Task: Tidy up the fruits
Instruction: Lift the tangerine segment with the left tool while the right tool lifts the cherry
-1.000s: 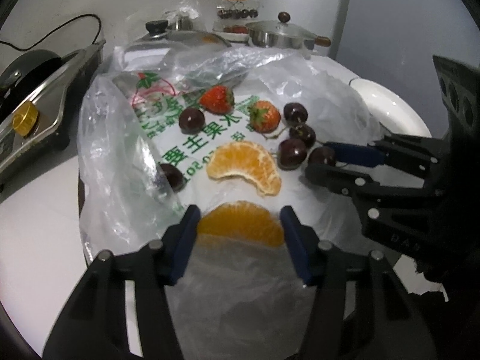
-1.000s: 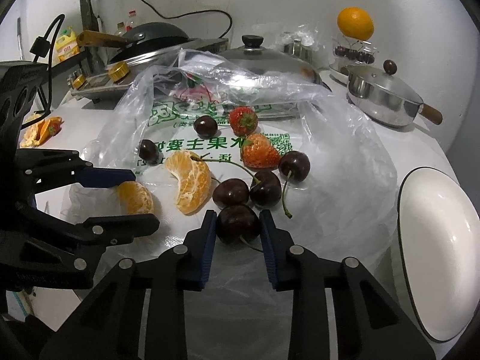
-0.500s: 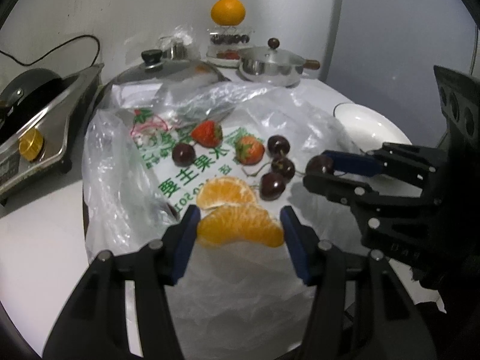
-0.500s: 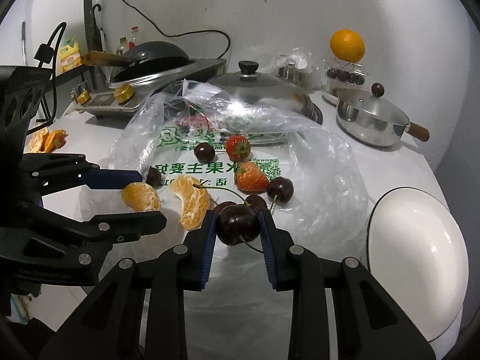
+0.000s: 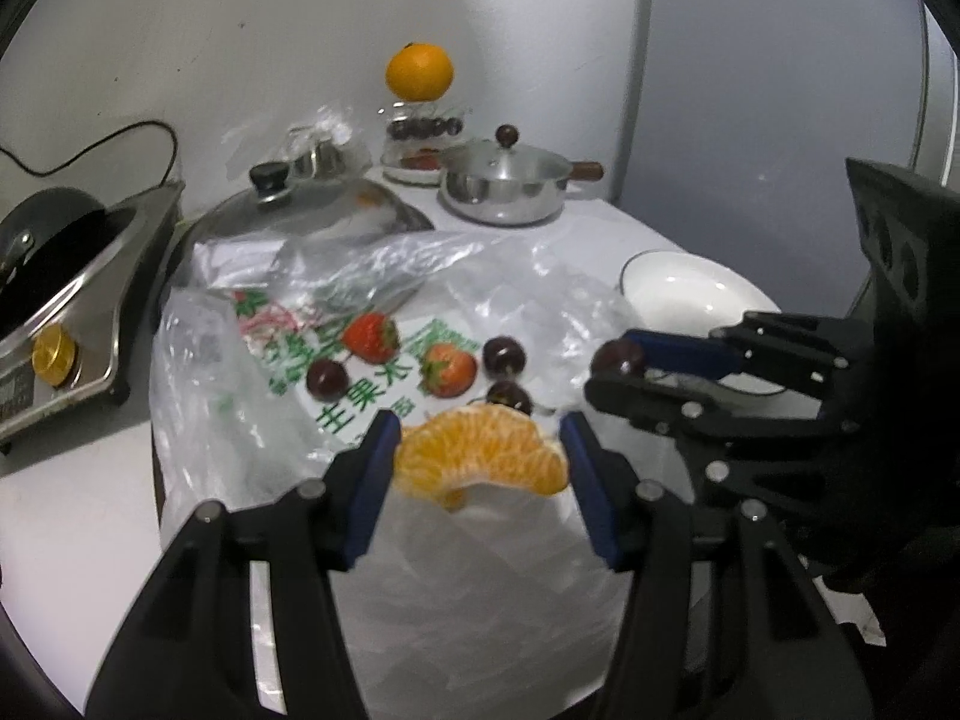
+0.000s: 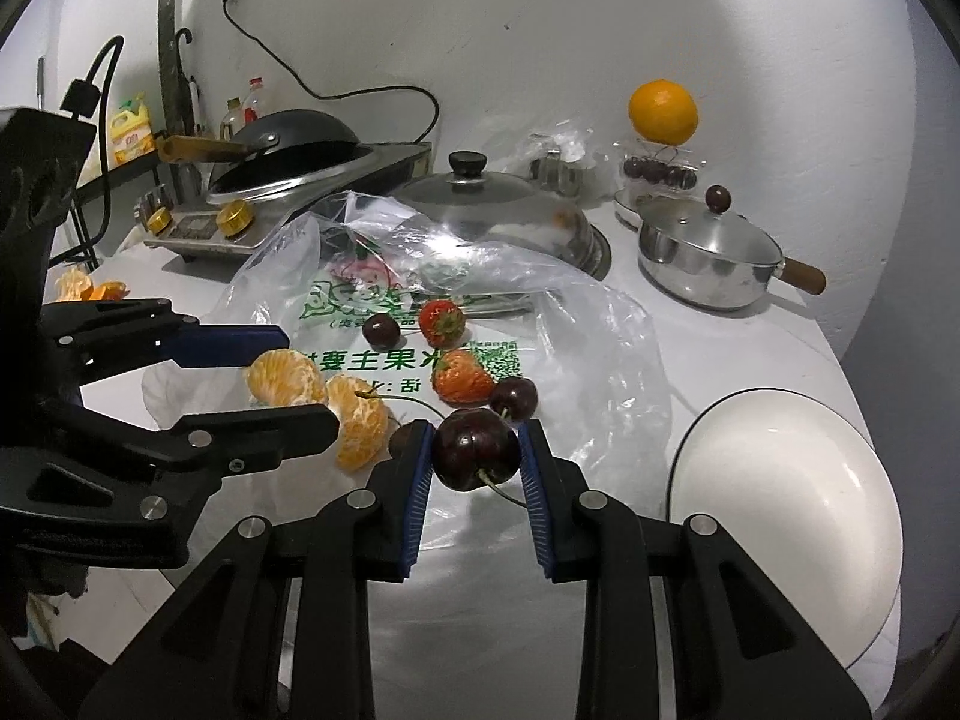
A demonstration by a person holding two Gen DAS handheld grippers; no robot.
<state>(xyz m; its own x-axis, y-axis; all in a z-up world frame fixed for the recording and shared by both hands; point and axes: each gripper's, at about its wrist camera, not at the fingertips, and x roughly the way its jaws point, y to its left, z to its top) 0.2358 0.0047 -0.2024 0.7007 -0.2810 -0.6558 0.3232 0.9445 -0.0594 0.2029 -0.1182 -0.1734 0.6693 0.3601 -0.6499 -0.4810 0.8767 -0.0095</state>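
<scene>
Both pieces of fruit have been lifted clear of the crumpled clear plastic bag with green print (image 5: 420,360) on which they lay a second ago, and are now carried above the white desk (image 6: 750,348). The peeled orange mandarin half (image 5: 480,450) is held across its ends between the blue pads of the left tongs (image 5: 477,438), set fairly wide around it. The dark red stemmed cherry (image 6: 477,449) is clamped in the right tongs (image 6: 477,450), narrowed onto it, its stem trailing below. Left behind on the bag are a second peeled mandarin half (image 6: 360,420), two red strawberries (image 6: 441,321) and several more dark cherries (image 6: 513,396). The round white ceramic plate (image 6: 792,510) lies empty on the desk at the right, near the right tongs. The pick-up step is judged done; the plate is taken as the likely destination, so a carry to the right and a gentle release are judged to remain, with most of the sorting still ahead.
</scene>
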